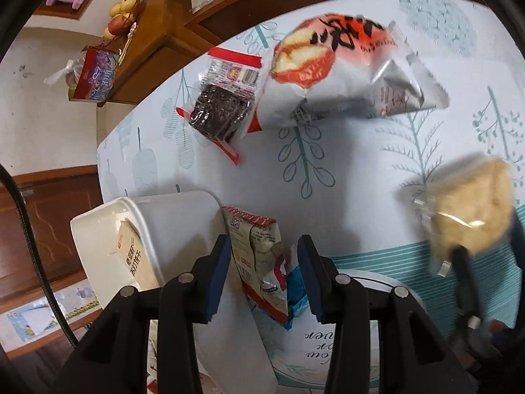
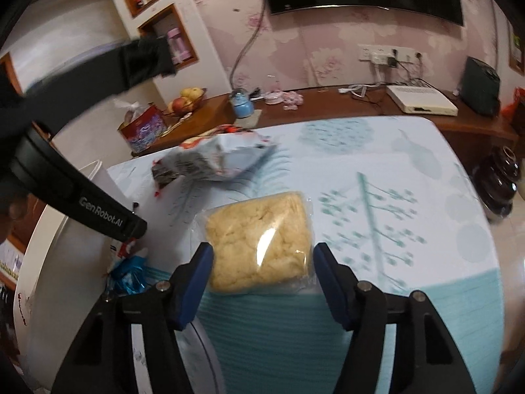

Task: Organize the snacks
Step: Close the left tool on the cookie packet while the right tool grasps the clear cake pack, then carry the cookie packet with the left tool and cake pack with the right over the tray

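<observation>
My left gripper [image 1: 264, 275] has a beige and red snack packet [image 1: 259, 256] and a blue wrapper [image 1: 297, 292] between its open fingers, beside a white bin [image 1: 183, 229]. A cracker packet [image 1: 133, 256] lies inside the bin. My right gripper [image 2: 262, 279] is shut on a clear-wrapped yellow cake [image 2: 259, 239], held above the table; the cake also shows blurred in the left wrist view [image 1: 472, 216]. A large white and red cake bag [image 1: 331, 72] and a dark snack pack [image 1: 220, 105] lie farther back.
The table has a leaf-print cloth [image 1: 361, 170] with a teal striped front band [image 2: 279, 335]. A wooden sideboard [image 2: 328, 101] behind holds a fruit bowl [image 2: 187, 98], a red box [image 2: 144, 128] and a white device [image 2: 420, 100].
</observation>
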